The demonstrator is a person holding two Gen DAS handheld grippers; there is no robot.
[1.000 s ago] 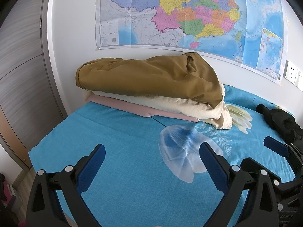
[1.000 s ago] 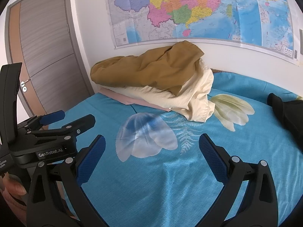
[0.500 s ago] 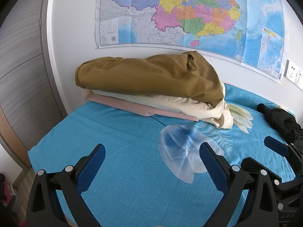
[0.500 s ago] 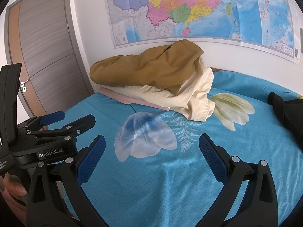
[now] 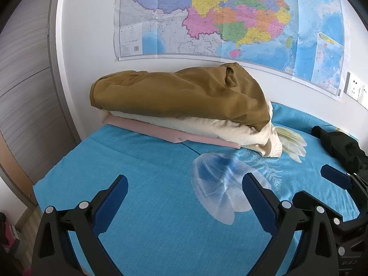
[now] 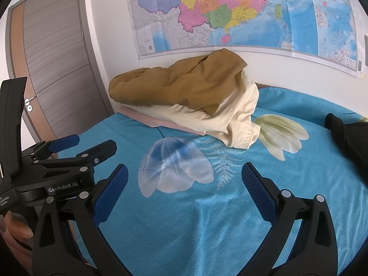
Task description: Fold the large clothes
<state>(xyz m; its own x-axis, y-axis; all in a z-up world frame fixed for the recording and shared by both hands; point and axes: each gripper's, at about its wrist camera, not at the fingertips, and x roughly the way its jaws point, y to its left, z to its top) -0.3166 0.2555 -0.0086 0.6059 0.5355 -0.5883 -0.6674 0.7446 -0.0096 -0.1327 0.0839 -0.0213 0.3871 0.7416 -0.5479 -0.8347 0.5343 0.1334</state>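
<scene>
Far left of the right wrist view: fingertips of a hand [image 6: 17, 226] cut off at the frame edge, wrapped round the left gripper [image 6: 86, 143], seen side-on, blue pads apart with nothing between. Door [image 6: 55, 69] behind it, handle small and hard to make out. Left wrist view: left gripper [image 5: 184, 196] spread wide above bare blue bedsheet [image 5: 142, 165], empty. Further back, against the wall, stack of clothes: mustard-brown garment [image 5: 179, 92] on top, cream garment [image 5: 207, 127] under it, pink garment [image 5: 147, 127] at the bottom, mostly hidden, only a thin edge showing. Same stack in the right view: brown garment [image 6: 184, 82], cream garment [image 6: 230, 117] spilling down the right end, pink garment [image 6: 147, 118] barely visible. Stack well apart from both grippers, ahead of the left one and ahead-left of the right one, resting on the sheet, touched by neither. Pale flower print between stack and fingers. Wall map [image 5: 230, 18] above, top cut off. Right gripper [image 6: 184, 195] in its own view: fingers wide apart, empty, over the bedsheet [image 6: 230, 207]. Right gripper also visible at the right edge of the left view [image 5: 345, 184], partly cut off, only one blue pad clear. Far right: black garment [image 5: 340, 147] crumpled on the sheet, cut off by the frame in the right view [image 6: 352, 142], shape unclear. Wall socket [image 5: 354, 88] at the edge, distorted.
</scene>
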